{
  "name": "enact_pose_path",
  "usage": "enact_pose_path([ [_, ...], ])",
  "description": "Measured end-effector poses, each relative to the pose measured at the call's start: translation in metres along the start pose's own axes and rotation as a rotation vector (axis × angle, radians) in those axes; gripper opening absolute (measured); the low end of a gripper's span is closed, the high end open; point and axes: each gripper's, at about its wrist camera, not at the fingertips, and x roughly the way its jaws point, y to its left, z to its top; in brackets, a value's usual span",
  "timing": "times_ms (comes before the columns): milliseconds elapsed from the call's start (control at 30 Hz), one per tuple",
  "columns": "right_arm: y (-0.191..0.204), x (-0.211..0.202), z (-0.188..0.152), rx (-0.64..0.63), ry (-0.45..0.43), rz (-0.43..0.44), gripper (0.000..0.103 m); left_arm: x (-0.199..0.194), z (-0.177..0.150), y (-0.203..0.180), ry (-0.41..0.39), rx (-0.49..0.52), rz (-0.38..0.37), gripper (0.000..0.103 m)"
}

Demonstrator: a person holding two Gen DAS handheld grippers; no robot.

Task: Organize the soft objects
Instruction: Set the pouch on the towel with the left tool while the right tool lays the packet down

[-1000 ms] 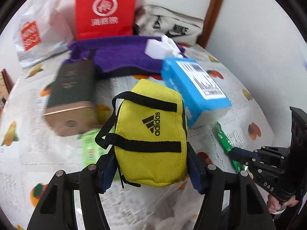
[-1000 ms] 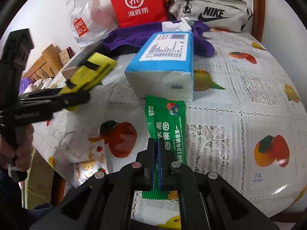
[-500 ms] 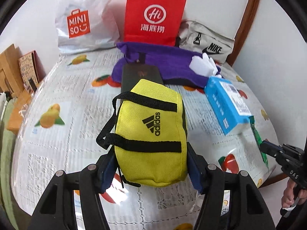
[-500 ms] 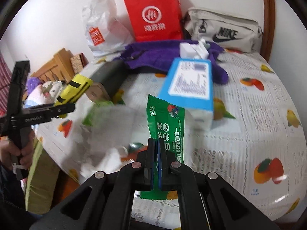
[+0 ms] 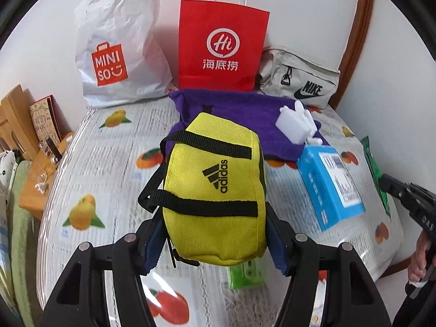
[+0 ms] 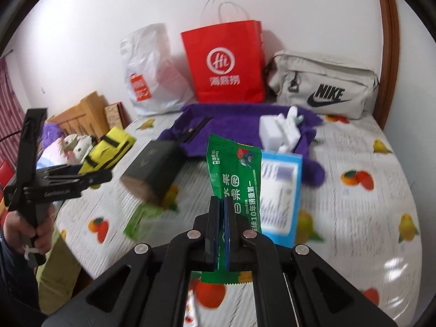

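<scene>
Home room, likely a bedroom or living space: table [image 5: 114, 169] under a fruit-print cloth, Miniso shopping bag [image 5: 117, 51], red Haidilao paper bag [image 5: 220, 49], Nike pouch [image 6: 324, 87] against a white wall, plush toys [image 6: 73, 147], wooden furniture [image 5: 16, 114].

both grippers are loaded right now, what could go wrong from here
The right hand-held gripper pinches the green snack packet only near its lower end, so the thin packet might slip or swing. The yellow adidas bag bulges wide between the left hand-held gripper fingers; its loose black strap could snag the dark box or blue tissue pack when lowered.
</scene>
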Motion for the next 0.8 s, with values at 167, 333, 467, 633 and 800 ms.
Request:
enact_pose_path([
  [167,-0.017,0.021,0.031,0.016,-0.006,-0.027,0.003,0.014,0.020,0.002,0.006,-0.019,0.001,0.063],
  [333,-0.027,0.044,0.057,0.015,-0.003,-0.022,0.003,0.037,0.042,0.004,0.022,-0.027,-0.013,0.063],
  [467,-0.030,0.066,0.077,0.010,0.010,-0.003,0.003,0.054,0.061,0.004,0.027,-0.027,-0.026,0.063],
  [633,-0.035,0.091,0.097,0.005,0.026,-0.003,0.003,0.080,0.084,0.004,0.042,-0.020,-0.036,0.064],
  [800,-0.039,0.124,0.111,0.016,0.065,0.033,0.003,0.107,0.102,0.004,0.066,-0.021,-0.052,0.064],
])
